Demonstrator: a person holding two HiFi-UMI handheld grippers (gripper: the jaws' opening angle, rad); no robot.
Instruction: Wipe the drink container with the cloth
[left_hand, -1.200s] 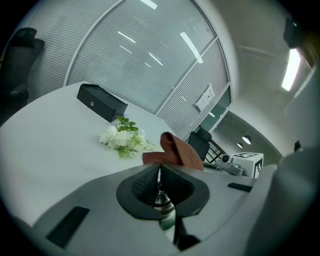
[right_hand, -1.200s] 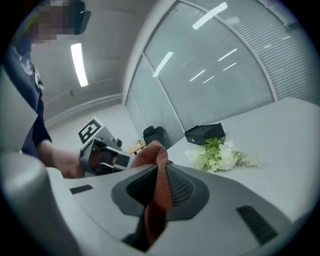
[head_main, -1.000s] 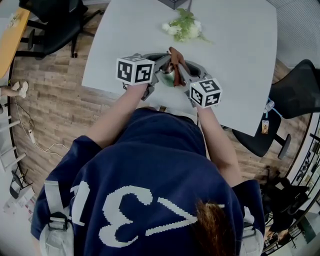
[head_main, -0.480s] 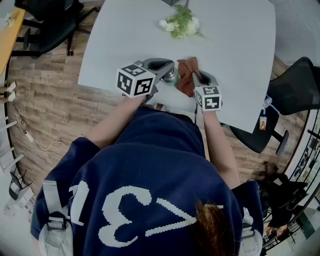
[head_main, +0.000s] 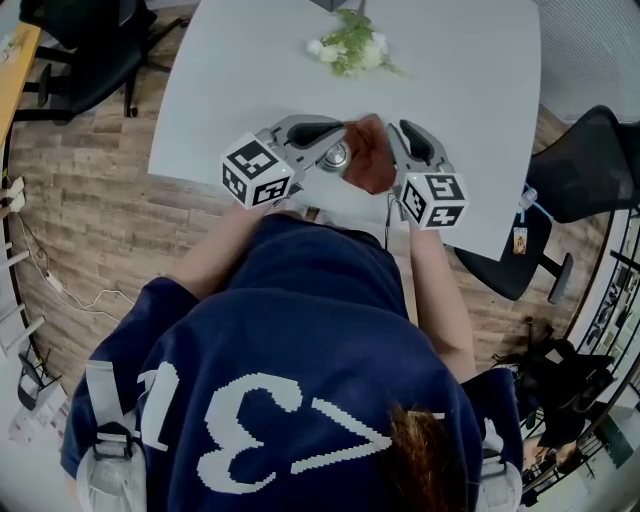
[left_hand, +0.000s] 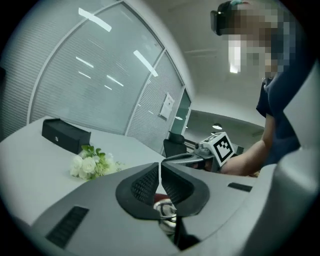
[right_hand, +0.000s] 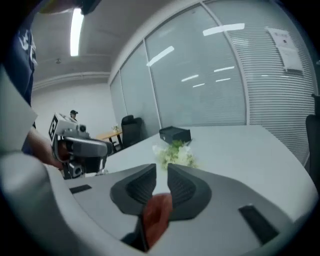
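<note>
The metal drink container (head_main: 335, 156) hangs over the white table's near edge, and my left gripper (head_main: 343, 134) is shut on it. In the left gripper view its shiny top (left_hand: 166, 214) sits in the throat behind the touching tips of the left gripper (left_hand: 160, 167). The reddish-brown cloth (head_main: 371, 166) lies just right of the container, against my right gripper (head_main: 397, 128). In the right gripper view the right gripper (right_hand: 161, 169) has just been opening. A gap shows between its tips, and the cloth (right_hand: 157, 215) still hangs loosely between them.
A bunch of white flowers (head_main: 355, 46) lies at the far side of the table (head_main: 250, 70), with a black box (right_hand: 175, 134) beyond it. Black office chairs stand at the right (head_main: 590, 170) and the far left (head_main: 80, 50). Wooden floor lies around the table.
The cloth has come off the top of the container and now sits to its right. The right gripper swung right and its jaws parted. The left gripper rolled and rose slightly.
</note>
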